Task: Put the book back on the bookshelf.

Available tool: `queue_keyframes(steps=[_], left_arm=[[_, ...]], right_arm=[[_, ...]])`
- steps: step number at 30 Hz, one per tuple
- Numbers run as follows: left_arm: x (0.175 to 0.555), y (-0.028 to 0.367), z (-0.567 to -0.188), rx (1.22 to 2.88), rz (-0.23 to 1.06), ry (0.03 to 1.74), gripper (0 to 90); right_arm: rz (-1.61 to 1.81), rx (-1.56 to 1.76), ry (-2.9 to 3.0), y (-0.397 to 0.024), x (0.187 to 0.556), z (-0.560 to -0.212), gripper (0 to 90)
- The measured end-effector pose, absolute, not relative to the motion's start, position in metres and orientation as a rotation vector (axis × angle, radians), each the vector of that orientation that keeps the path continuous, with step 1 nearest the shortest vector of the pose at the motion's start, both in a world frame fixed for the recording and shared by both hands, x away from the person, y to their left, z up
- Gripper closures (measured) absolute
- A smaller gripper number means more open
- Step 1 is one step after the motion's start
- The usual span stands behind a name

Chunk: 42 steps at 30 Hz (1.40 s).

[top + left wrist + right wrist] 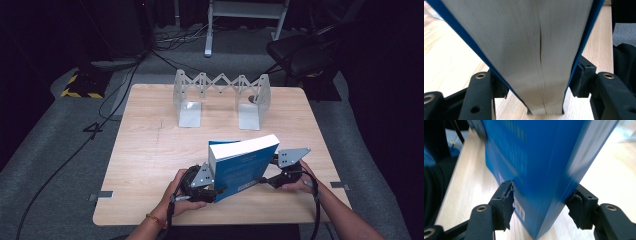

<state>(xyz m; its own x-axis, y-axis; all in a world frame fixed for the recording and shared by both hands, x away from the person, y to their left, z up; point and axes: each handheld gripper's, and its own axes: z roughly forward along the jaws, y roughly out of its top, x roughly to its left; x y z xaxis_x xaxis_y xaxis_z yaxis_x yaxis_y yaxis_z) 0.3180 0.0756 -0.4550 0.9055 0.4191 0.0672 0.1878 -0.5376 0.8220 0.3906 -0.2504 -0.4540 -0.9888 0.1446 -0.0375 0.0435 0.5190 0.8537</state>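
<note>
A thick blue book (243, 162) stands tilted at the near middle of the table (150, 150), page edges up and leftward. The left gripper (212, 190) pinches its page side; the right gripper (267, 176) pinches its spine side. Cover print is too blurred to read. A metal rack (221, 97) stands at the far edge.

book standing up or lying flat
Standing, tilted: the book is up on its edge, page block facing the left hand-held gripper, covers shut.

claw (216, 191): black, brass screws | grey plate | red-gold bracelet (153, 219)
</note>
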Motion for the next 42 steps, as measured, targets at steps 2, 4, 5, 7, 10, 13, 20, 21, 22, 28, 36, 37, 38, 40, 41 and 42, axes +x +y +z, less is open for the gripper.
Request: queue_keyframes(steps=[2,4,5,7,10,13,20,21,22,28,36,37,38,40,41,42], left_arm=[[0.318,0.076,-0.455,2.145,0.323,0.443,40.4],[0.32,0.076,-0.456,2.155,0.344,0.479,34.8],[0.32,0.076,-0.455,2.16,0.349,0.488,32.2],[0.32,0.08,-0.459,2.153,0.338,0.521,30.1],[0.32,0.082,-0.466,2.184,0.345,0.549,26.7],[0.321,0.08,-0.476,2.227,0.337,0.563,24.3],[0.325,0.082,-0.487,2.235,0.332,0.594,23.8],[0.326,0.084,-0.488,2.247,0.321,0.594,23.8],[0.328,0.084,-0.49,2.253,0.319,0.604,22.7],[0.334,0.087,-0.49,2.242,0.357,0.65,20.9],[0.349,0.088,-0.491,2.227,0.398,0.713,17.3],[0.35,0.088,-0.491,2.229,0.397,0.71,17.3],[0.351,0.088,-0.491,2.228,0.395,0.709,16.9],[0.352,0.089,-0.492,2.233,0.387,0.707,15.8],[0.354,0.089,-0.492,2.244,0.386,0.714,15.7],[0.355,0.09,-0.494,2.258,0.368,0.723,15.3]], right_arm=[[1.505,0.16,2.62,-0.251,0.39,-0.444,42.0],[1.514,0.159,2.599,-0.25,0.389,-0.441,42.1],[1.52,0.165,2.596,-0.251,0.388,-0.44,42.6],[1.521,0.144,2.589,-0.252,0.387,-0.438,44.5],[1.56,0.133,2.576,-0.254,0.385,-0.434,46.2],[1.584,0.13,2.553,-0.253,0.381,-0.427,46.5],[1.658,0.115,2.471,-0.25,0.371,-0.407,47.8],[1.658,0.118,2.464,-0.248,0.37,-0.405,47.8],[1.662,0.12,2.453,-0.245,0.368,-0.402,48.2],[1.664,0.118,2.424,-0.239,0.359,-0.393,54.5],[1.621,0.157,2.399,-0.237,0.351,-0.39,57.0],[1.618,0.162,2.395,-0.236,0.351,-0.39,56.8],[1.613,0.156,2.392,-0.236,0.351,-0.39,56.5],[1.627,0.159,2.383,-0.235,0.35,-0.391,55.8],[1.639,0.161,2.384,-0.235,0.351,-0.392,55.4],[1.644,0.164,2.388,-0.234,0.352,-0.392,54.7]])
